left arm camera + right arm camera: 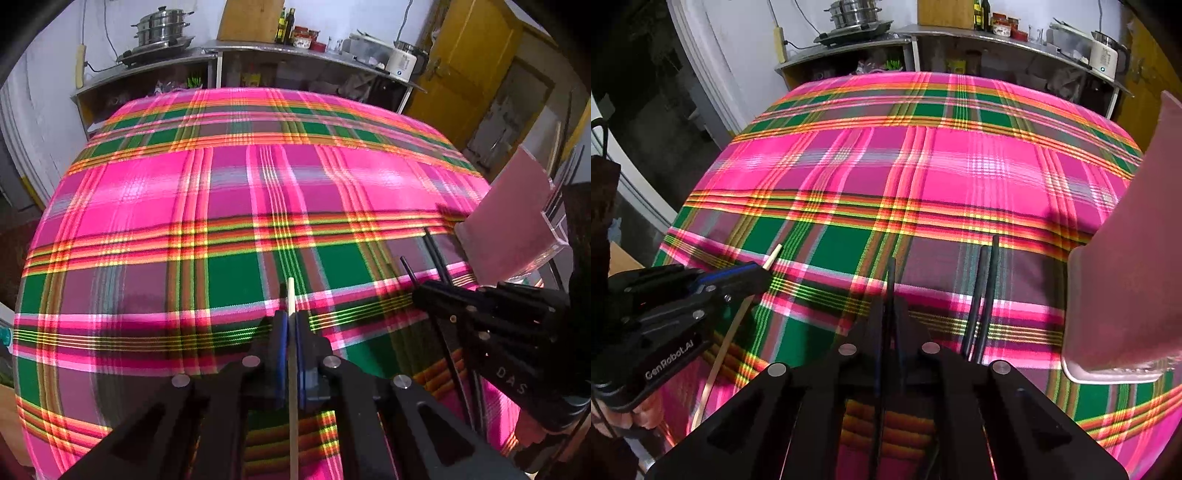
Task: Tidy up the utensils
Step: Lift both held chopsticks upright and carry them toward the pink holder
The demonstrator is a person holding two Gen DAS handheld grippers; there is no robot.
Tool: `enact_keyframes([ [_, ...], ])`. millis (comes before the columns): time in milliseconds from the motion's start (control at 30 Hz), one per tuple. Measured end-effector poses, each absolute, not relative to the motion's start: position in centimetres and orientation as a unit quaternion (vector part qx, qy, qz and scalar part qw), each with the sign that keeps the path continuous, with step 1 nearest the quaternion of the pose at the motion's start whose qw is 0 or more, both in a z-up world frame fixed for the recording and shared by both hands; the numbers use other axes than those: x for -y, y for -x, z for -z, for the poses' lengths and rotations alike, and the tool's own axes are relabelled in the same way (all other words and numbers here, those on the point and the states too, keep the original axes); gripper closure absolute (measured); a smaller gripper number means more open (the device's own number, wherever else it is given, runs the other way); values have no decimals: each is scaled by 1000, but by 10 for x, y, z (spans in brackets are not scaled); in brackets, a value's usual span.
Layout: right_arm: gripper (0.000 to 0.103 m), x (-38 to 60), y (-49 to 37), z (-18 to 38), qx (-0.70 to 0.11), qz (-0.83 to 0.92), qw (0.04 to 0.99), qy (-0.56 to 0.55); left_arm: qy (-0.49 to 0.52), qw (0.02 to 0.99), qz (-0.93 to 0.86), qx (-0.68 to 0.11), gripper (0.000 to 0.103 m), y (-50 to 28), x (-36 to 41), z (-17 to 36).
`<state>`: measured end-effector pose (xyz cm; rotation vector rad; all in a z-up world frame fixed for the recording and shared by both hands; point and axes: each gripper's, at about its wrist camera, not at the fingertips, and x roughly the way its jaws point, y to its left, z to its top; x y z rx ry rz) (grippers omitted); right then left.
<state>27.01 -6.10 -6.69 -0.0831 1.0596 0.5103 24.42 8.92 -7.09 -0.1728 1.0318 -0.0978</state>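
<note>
Right now both grippers sit low over the near edge of the plaid tablecloth (229,206), each pinching one stick. Left gripper (291,325): fingers pressed together on a pale wooden chopstick (293,387), which runs straight up between the blue pads (281,354); its tip pokes out just past the fingertips, its tail drops out of frame below. From the right wrist view the same chopstick hangs slanted under the left gripper, tip up and to the right. Right gripper (891,306): fingers closed on a single black chopstick (891,275), thin, tip sticking forward just beyond the fingers. Just right of that, two more black chopsticks (984,295) lie on the cloth side by side, near touching, pointing away from the camera. Beside them, further right, stands a clear plastic holder (1123,295) with a pinkish look, upright at the right edge of the table. In the left wrist view fork tines (565,177) show behind the holder's clear wall; cannot tell exactly how they stand in it. The grippers are close to each other, not touching. Far side: a metal shelf (258,50) along the wall with stacked steel pots (162,26) on a cooktop, bottles (286,26), and a white kettle (402,62). A yellow door (469,62) is at far right.
</note>
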Motion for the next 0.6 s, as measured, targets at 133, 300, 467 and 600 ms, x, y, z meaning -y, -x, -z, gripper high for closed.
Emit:
enact_keyframes([
  [133,98,68,-262,47,-480,-244,842,31,83,874,50,-476,99,-237,-91,52],
  [300,98,80,-249,12,-447,-247,859,18,83,889,56,-447,99,-225,-90,16],
  [467,98,92,-230,-24,-413,-249,876,8,80,902,71,-417,99,-209,-84,-21],
  [600,98,106,-212,-50,-387,-248,888,-1,77,910,81,-400,99,-196,-75,-44],
])
